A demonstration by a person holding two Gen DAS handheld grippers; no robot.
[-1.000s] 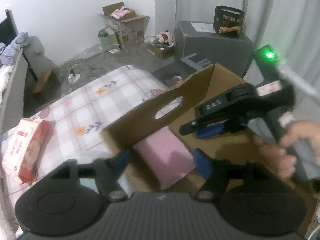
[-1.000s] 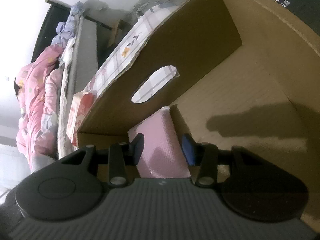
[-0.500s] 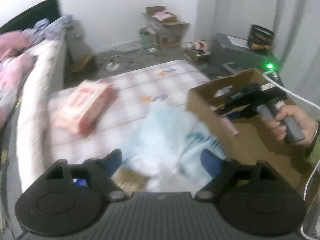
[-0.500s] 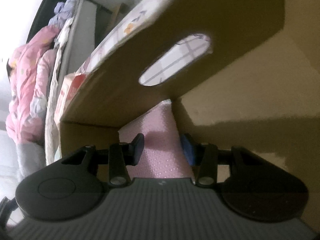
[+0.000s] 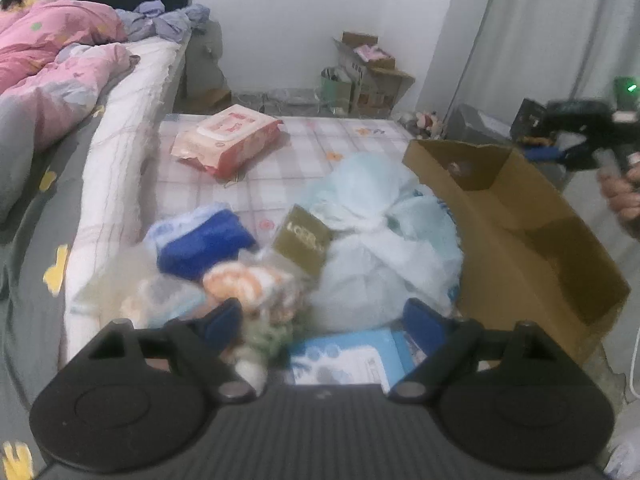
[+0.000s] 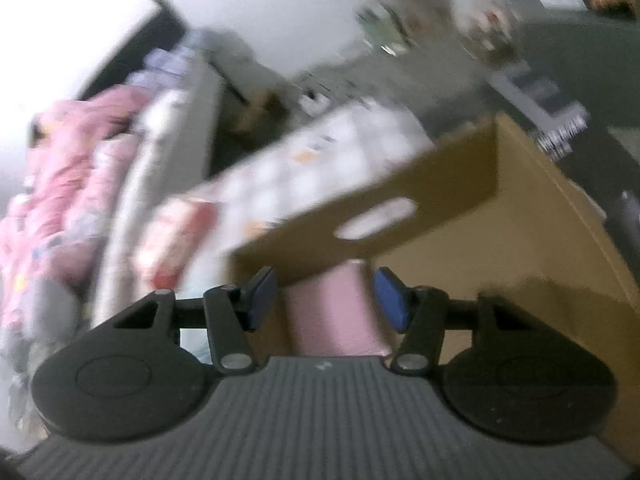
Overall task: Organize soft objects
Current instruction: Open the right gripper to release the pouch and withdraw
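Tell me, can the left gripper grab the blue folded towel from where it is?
Probably yes. The left gripper is open and holds nothing, and the blue folded towel lies on top of the pile just ahead, a little to the left. Only an orange-and-white soft bundle sits nearer, so it may have to reach over it.

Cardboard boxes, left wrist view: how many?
2. One open cardboard box on the bed's right side, beside the pile of soft packs. One smaller carton on the floor by the far wall. More may be hidden behind it.
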